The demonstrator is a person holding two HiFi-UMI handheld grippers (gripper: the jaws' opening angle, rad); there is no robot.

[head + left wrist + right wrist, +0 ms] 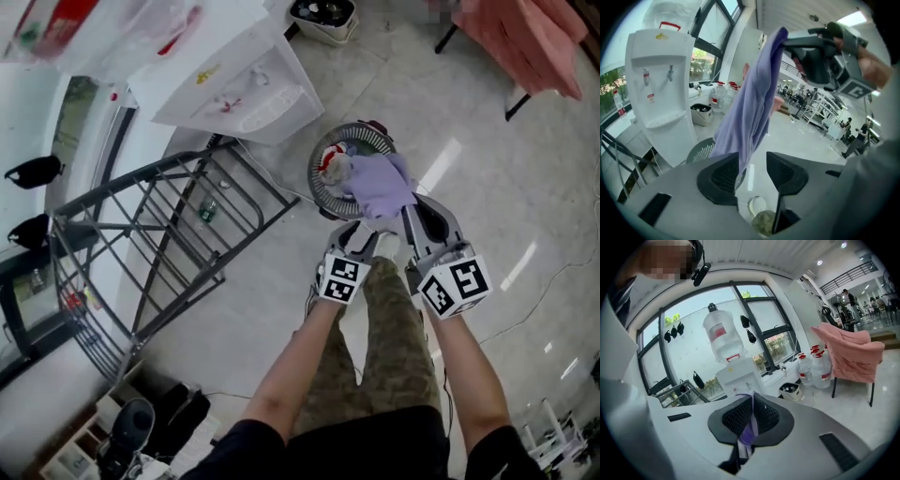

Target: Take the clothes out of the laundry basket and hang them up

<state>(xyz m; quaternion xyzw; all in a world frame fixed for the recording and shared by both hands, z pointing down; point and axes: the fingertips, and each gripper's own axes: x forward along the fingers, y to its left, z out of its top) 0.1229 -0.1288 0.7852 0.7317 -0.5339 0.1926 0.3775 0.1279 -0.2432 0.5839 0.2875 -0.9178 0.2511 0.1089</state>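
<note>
1. Clamping purple garment (380, 183) by one bunched edge in right gripper (752, 417), jaws closed on the cloth; holding it just above laundry basket (361, 128).
2. Presenting left gripper (752, 165) with jaws spread at the dangling lower hem, pressing on nothing.
3. Judging cloth light, soft and limp, not fragile; expecting sag and swing. Favouring a second hold at a hem corner, to spread it for drying rack (150, 234).
4. Finding no readable brand: only square markers on gripper cubes; red labels on water bottles (806, 369) and mark on water dispenser (656, 93) too small.
</note>
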